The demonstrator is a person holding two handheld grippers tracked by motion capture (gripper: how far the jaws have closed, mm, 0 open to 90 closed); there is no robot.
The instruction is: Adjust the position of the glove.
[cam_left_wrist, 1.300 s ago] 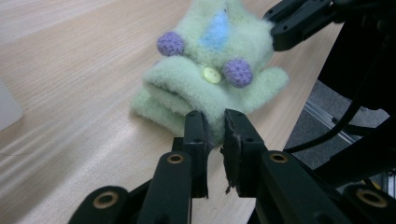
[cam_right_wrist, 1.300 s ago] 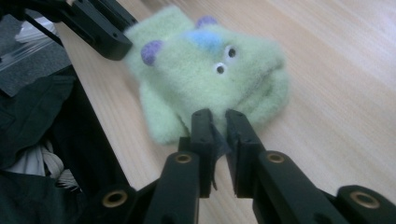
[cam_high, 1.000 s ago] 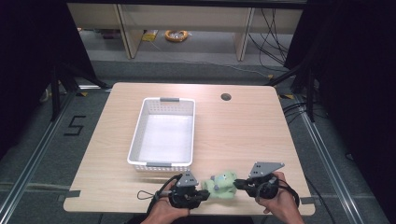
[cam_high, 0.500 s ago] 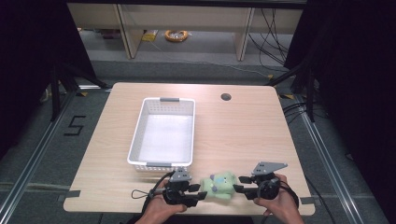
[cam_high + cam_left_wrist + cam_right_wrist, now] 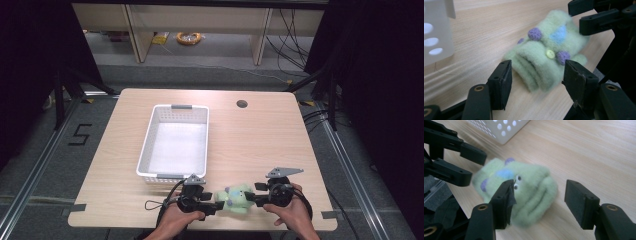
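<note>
high view: toy (image 5: pixel 236 198) at bottom centre, table (image 5: pixel 260 145) edge, between your left gripper (image 5: pixel 212 206) and right gripper (image 5: pixel 257 198); basket (image 5: pixel 150 145) above-left, empty.
left gripper view: jaws wide, holding nothing, toy (image 5: pixel 546 56) between them.
right gripper view: same, toy (image 5: pixel 529 188) unclamped.
step: approach; next, close one gripper.
change: left gripper has swung in toward the toy.

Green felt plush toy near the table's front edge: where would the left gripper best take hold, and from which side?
Probably the green felt plush toy by its folded end from its left: that narrow end already sits between the left gripper's open jaws.
</note>
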